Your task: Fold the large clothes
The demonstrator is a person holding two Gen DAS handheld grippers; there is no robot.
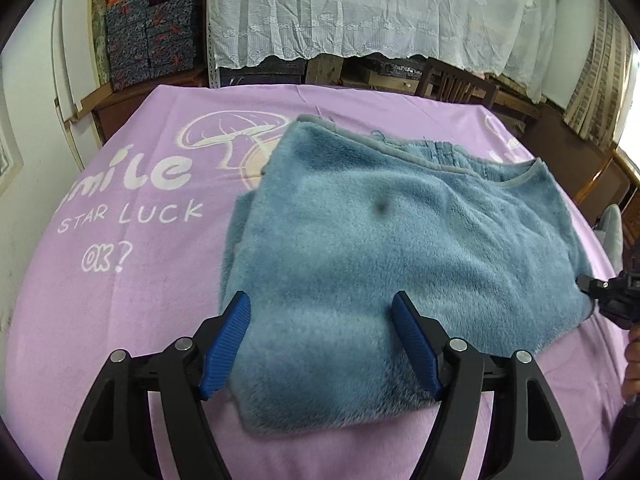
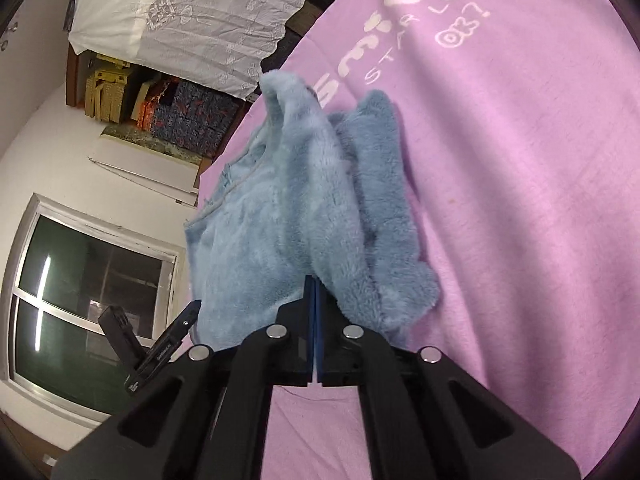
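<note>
Your left claw (image 1: 320, 344) stands wide open, its blue pads (image 1: 226, 344) spread apart over the near edge of the blue fleece garment (image 1: 380, 260). Neither pad pinches the cloth; whether they brush the pile you cannot tell from this view. The garment lies partly folded on the table, which is covered by a purple blanket (image 1: 140, 280) printed with white lettering and a mushroom drawing.

Your right claw (image 2: 315, 304) is closed tight on the garment (image 2: 288, 208), the two blue pads pressed together with fleece bunched just beyond them. It grips the right edge of the cloth.

The left wrist view shows the garment's broad top face, its grey trimmed edge at the far side, and your right claw (image 1: 592, 286) at the garment's right corner. The right wrist view shows what that one hides: the gripped layer lifted off the blanket (image 2: 520, 200), with a second layer of fleece lying beneath it to the right. It also shows a window (image 2: 92, 304) at the left and a white lace curtain (image 2: 200, 8) far off.
</note>
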